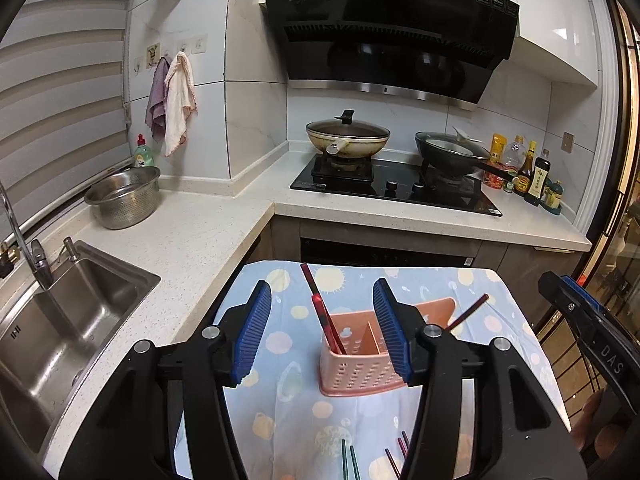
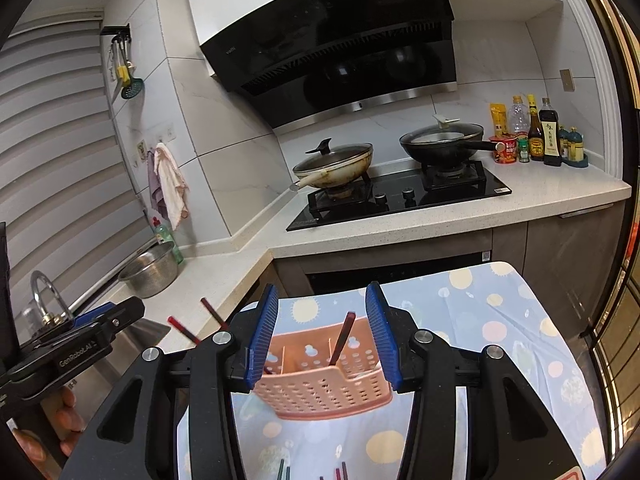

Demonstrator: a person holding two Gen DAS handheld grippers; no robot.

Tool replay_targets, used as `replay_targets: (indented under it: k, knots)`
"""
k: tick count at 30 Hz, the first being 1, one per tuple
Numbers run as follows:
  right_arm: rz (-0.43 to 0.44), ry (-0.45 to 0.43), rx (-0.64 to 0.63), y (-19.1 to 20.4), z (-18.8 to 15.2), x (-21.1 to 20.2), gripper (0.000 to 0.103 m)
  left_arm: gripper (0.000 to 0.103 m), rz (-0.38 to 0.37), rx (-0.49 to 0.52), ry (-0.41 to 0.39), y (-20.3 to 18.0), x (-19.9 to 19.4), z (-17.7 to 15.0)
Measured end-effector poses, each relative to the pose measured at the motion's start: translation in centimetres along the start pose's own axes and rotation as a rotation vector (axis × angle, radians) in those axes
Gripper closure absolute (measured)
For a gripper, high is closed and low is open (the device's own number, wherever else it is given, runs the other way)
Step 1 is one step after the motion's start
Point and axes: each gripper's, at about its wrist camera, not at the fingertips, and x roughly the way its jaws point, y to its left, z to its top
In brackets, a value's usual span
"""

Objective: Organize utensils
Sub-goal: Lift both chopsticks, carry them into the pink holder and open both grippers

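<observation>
A pink perforated utensil basket stands on a small table under a blue dotted cloth. Two red chopsticks lean in its left compartment, and a single one leans in its right. My left gripper hovers just in front of the basket, open, with nothing between its blue pads. My right gripper is also open and empty before the basket. Loose green chopsticks and red chopsticks lie on the cloth near the bottom edge.
A steel sink with a tap lies to the left, and a steel colander sits on the counter behind it. On the hob stand two lidded pans, with sauce bottles at its right. A hand holds the left gripper.
</observation>
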Motion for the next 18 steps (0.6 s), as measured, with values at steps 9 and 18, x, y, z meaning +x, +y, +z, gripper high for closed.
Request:
replay_targets:
  k: [9,18]
  knots:
    - [0.001,0.017,-0.002,0.3,-2.7,-4.3,0.058,0.052,-0.006,0.004,0.003,-0.1,-3.4,-2.2]
    - [-0.026,0.056,-0.023,0.1,-6.8,-7.9,0.058,0.044,-0.017,-0.003,0.041,0.6,-5.9,-6.7]
